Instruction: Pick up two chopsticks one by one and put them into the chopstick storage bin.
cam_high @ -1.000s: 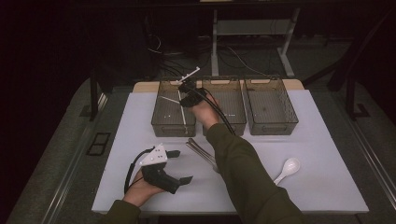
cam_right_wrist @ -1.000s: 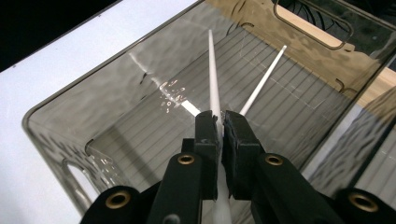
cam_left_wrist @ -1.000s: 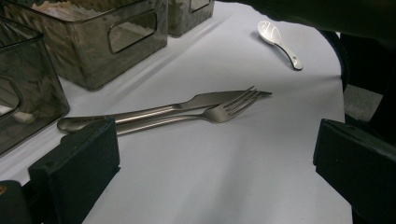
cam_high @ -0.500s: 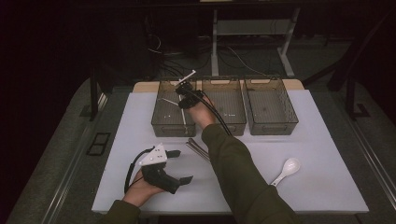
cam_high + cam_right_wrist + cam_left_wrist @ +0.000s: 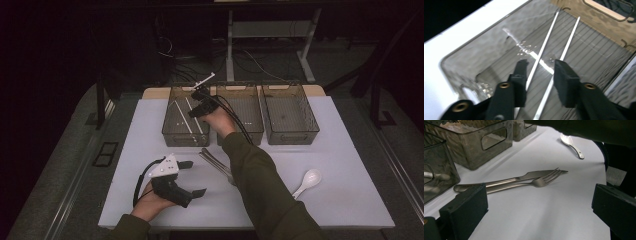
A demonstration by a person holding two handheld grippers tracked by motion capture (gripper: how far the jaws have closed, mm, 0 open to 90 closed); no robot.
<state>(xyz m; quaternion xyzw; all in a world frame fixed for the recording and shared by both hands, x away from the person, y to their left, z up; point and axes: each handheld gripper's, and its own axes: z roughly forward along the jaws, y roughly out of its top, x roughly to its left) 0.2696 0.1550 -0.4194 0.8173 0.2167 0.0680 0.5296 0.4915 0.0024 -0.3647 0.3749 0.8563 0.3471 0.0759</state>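
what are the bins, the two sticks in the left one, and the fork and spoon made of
The left bin looks like smoky see-through plastic: the table shows through its walls. The two white chopsticks lying in it, under the open right gripper, seem glossy plastic, though the look leaves that open. The fork looks like brushed steel, grey with soft reflections. The spoon is white and glossy, ceramic or plastic.

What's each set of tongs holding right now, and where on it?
Nothing. The right tongs hang open over two white chopsticks lying in the left bin. The left tongs sit open on the table, short of the fork and knife.
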